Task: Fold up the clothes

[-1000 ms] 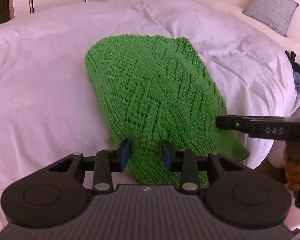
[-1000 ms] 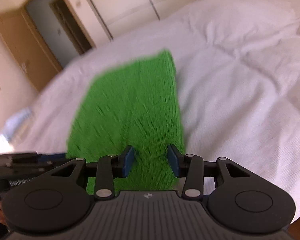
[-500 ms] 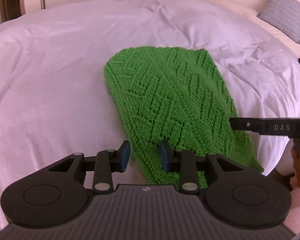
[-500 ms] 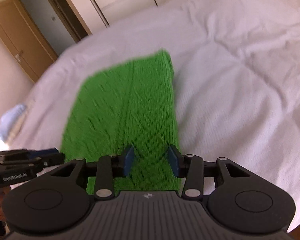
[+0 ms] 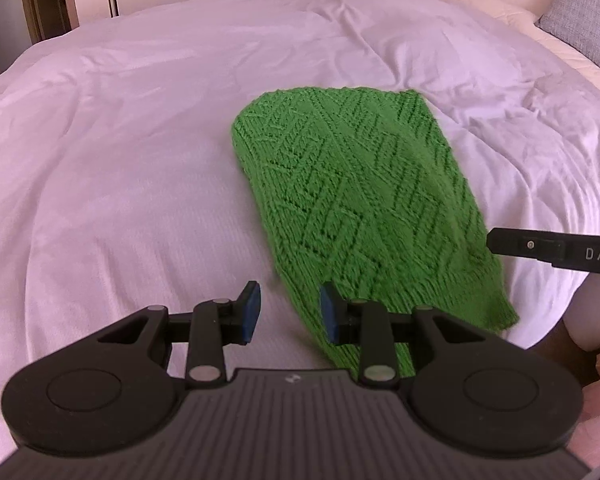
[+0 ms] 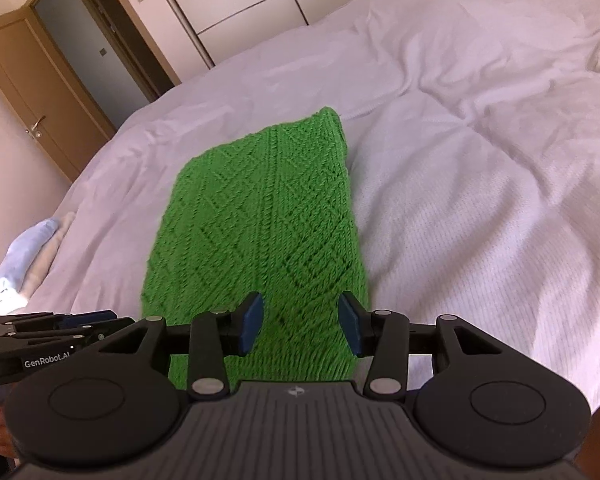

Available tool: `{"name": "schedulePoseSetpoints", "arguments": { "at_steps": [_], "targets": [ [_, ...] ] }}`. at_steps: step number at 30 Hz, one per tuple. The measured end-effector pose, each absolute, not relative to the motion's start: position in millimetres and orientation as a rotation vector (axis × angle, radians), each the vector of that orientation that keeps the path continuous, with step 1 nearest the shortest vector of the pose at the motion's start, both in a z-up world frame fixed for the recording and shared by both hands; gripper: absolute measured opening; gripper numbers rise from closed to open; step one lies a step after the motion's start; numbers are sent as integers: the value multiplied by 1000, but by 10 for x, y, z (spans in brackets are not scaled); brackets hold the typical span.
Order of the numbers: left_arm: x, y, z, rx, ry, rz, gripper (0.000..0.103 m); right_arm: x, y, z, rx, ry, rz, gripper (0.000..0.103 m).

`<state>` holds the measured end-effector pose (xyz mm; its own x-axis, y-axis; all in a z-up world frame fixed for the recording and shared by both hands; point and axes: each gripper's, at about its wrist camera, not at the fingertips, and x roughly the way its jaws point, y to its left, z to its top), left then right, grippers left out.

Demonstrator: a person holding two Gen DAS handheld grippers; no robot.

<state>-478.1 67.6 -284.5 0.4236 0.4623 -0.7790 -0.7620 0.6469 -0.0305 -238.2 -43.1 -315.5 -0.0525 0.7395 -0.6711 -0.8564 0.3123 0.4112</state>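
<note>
The green knitted sweater point(image 5: 364, 216) lies folded flat on the white bed point(image 5: 120, 160). The left claw point(image 5: 288, 312) is apart and empty, with the sweater's near edge by its right pad. The right claw point(image 6: 300, 320) is apart too, above the sweater's near end. A second ago the left claw sat right over the sweater; now it is more to the left.
</note>
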Motion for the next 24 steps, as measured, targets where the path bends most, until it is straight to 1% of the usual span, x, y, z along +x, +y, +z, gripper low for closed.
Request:
{"name": "schedulePoseSetpoints", "arguments": {
  "at_steps": [9, 13, 24],
  "targets": [
    [-4922, 379, -2643, -387, 795, 808, 29, -2538, -738, -2978, -123, 941, 1308, 48],
    [-4970, 303, -2629, -387, 794, 816, 29, -2594, -828, -2927, -118, 930, 1309, 50],
    [-5018, 284, -2631, -375, 800, 823, 30, -2608, -904, -3009, -115, 956, 1304, 50]
  ]
}}
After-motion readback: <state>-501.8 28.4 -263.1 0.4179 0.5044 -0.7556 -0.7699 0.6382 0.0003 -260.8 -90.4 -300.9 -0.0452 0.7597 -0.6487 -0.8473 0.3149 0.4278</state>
